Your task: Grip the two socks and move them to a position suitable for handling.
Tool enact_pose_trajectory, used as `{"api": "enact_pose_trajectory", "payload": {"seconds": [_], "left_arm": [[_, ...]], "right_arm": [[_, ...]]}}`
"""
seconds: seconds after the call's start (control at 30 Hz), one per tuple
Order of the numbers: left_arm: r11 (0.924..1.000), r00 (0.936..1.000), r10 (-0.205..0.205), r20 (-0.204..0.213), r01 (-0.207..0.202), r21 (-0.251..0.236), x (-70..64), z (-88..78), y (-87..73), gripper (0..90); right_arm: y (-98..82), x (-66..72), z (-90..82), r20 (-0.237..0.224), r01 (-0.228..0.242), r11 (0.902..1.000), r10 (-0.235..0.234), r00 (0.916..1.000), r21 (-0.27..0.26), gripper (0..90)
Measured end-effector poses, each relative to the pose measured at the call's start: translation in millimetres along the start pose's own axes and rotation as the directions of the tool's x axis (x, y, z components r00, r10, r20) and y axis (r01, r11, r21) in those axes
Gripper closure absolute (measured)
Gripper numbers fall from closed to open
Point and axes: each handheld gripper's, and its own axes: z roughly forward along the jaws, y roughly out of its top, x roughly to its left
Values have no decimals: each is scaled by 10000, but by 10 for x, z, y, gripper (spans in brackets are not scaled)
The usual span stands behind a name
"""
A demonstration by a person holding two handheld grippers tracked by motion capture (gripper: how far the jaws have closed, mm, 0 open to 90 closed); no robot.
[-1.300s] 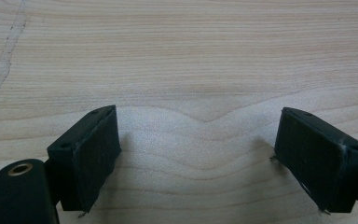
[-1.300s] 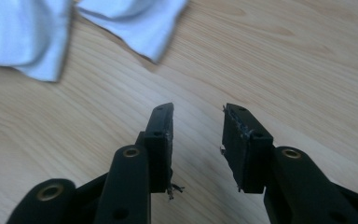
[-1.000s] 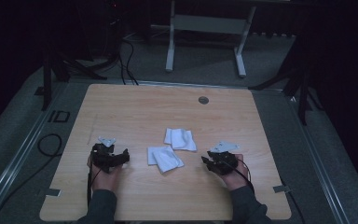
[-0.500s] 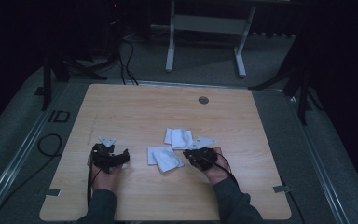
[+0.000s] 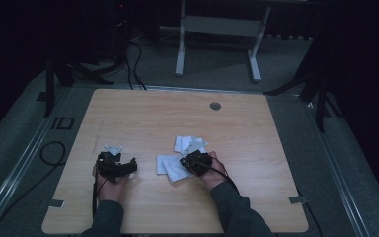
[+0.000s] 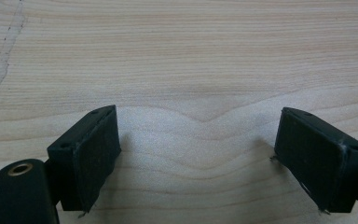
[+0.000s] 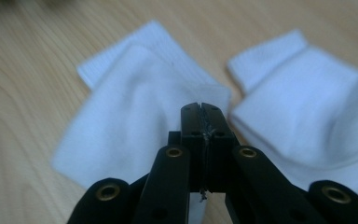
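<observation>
A person is sitting at the near edge of a pale wooden table point(image 5: 143, 113), holding a black gripper in each hand. No box, tray or bin is standing on the table; two white socks are lying loose on the bare wood near the middle of the near half, touching or slightly overlapping one another. The left gripper point(image 5: 128, 167) is resting on the table at the person's left, well apart from the socks, and in the left gripper view its jaws are standing wide apart with plain wood grain showing between them point(image 6: 198, 140). The right gripper point(image 5: 185, 162) is lying over the near sock point(image 5: 169, 168), with the far sock point(image 5: 183, 143) just beyond it. In the right gripper view the right gripper point(image 7: 201, 116) is showing its two jaws pressed flat together above the near sock point(image 7: 130, 107), with the far sock point(image 7: 307, 107) off to the side; I cannot tell whether any fabric is caught between them. Compared with a second ago, the right hand point(image 5: 208, 170) is sitting much further toward the centre, having travelled from the right part of the table onto the socks, while the left hand point(image 5: 109, 178) and both socks are lying where they were
</observation>
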Motion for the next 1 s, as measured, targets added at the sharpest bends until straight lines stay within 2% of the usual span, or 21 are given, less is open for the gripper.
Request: {"api": "enact_pose_trajectory", "payload": {"seconds": [0.07, 0.27, 0.4, 0.5, 0.57, 0.63, 0.73, 0.8, 0.87, 1.0], "left_arm": [[10000, 10000, -9, 6, 9, -7, -1, 0, -1, 139], [10000, 10000, 7, 29, -7, -85, -21, -18, -14, 171], [9999, 10000, 26, 49, -25, -104, -34, -33, -23, 214], [9999, 9999, 73, 82, -72, -70, -35, -46, -25, 225], [9999, 9998, 135, 159, -134, -52, -44, -69, -28, 272], [9998, 9996, 189, 220, -189, -20, -61, -93, -30, 356], [9987, 9976, 467, 507, -478, 202, -74, -142, -35, 445], [9967, 9939, 688, 861, -721, 362, -83, -183, -42, 491], [9967, 9908, 680, 1168, -726, 354, -98, -211, -47, 538], [9953, 9762, 928, 1960, -961, 77, -169, -301, -49, 624]], "right_arm": [[-37, -2, 28, 55, -90, 9999, 90, 9999, 138, 891], [-110, 12, -36, 88, -462, 9988, 461, 9989, 178, 887], [-167, 77, -71, 84, -643, 9978, 642, 9979, 128, 874], [-197, 144, -89, 34, -583, 9983, 583, 9983, 63, 863], [-212, 202, -101, 17, -457, 9989, 457, 9990, 42, 862], [-221, 249, -108, -6, -372, 9993, 372, 9993, 23, 863], [-233, 300, -117, -82, -332, 9994, 332, 9994, -26, 863], [-241, 327, -118, -159, -324, 9994, 323, 9994, -73, 863], [-242, 348, -117, -160, -288, 9995, 287, 9995, -106, 863], [-233, 392, -110, -281, -206, 9997, 203, 9994, -116, 863]]}}
